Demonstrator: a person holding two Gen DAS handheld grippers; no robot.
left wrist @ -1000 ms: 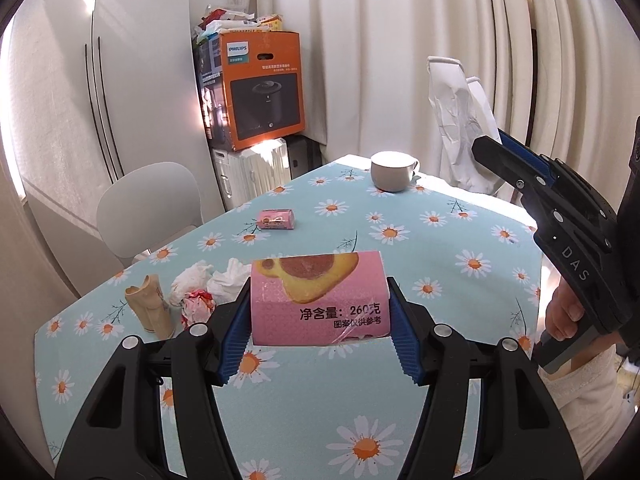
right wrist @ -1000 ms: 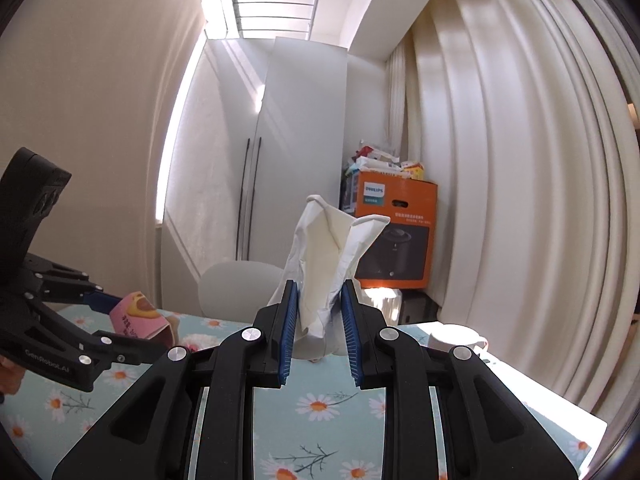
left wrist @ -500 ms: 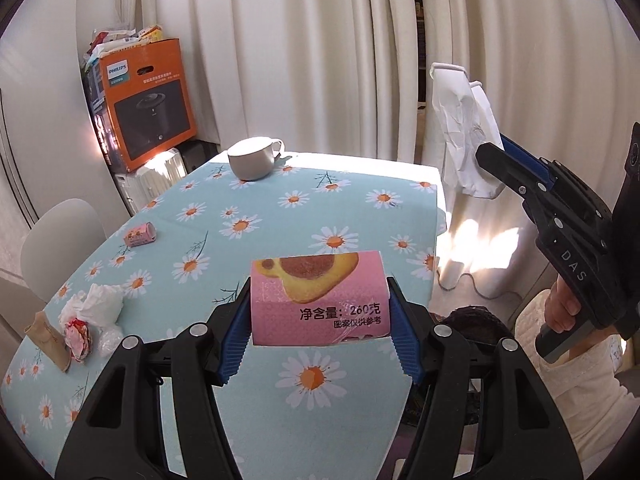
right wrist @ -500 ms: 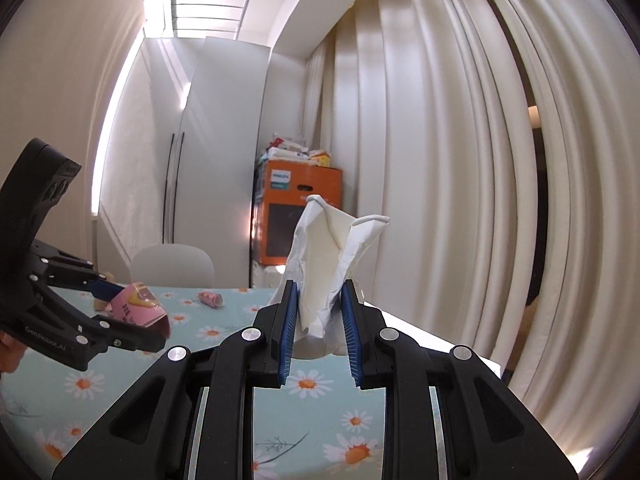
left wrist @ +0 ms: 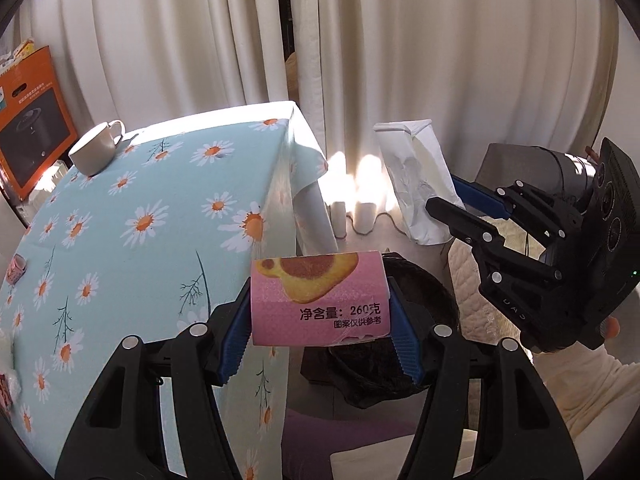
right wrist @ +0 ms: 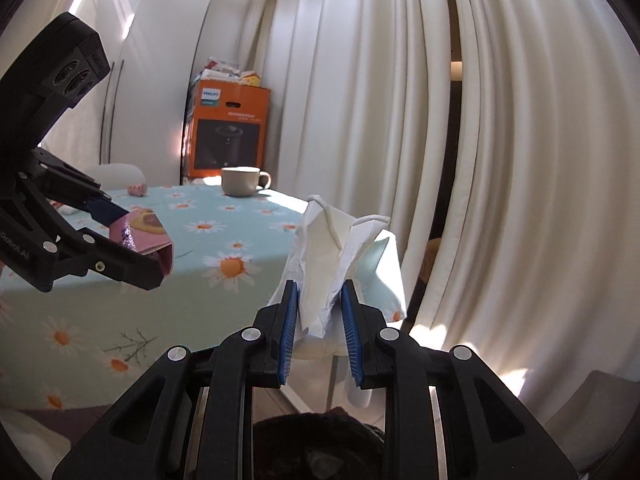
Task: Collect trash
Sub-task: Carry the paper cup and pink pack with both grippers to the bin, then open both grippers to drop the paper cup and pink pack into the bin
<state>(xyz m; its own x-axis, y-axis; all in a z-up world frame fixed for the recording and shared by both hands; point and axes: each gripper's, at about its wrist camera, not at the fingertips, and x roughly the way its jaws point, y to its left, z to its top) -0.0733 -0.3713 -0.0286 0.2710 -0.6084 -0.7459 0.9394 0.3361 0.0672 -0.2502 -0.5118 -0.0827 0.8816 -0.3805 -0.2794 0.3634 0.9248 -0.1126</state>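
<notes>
My left gripper (left wrist: 320,312) is shut on a pink snack box (left wrist: 318,298) with a cake picture and holds it in the air past the table's edge, above a black-lined trash bin (left wrist: 400,312). It also shows in the right wrist view (right wrist: 144,236). My right gripper (right wrist: 320,312) is shut on a crumpled white paper bag (right wrist: 332,256), held upright above the bin (right wrist: 316,444). In the left wrist view the bag (left wrist: 416,184) and right gripper (left wrist: 460,204) are at the right.
The table with a daisy-print cloth (left wrist: 120,220) carries a beige mug (left wrist: 96,152) and a small pink wrapper (left wrist: 15,268). An orange appliance box (right wrist: 228,132) stands behind. White curtains (right wrist: 400,120) hang close by. A person's cream sleeve (left wrist: 580,400) is at the right.
Both grippers have swung right, away from the table toward the curtains, carrying the pink box and the white bag. The trash bin has come into view below them.
</notes>
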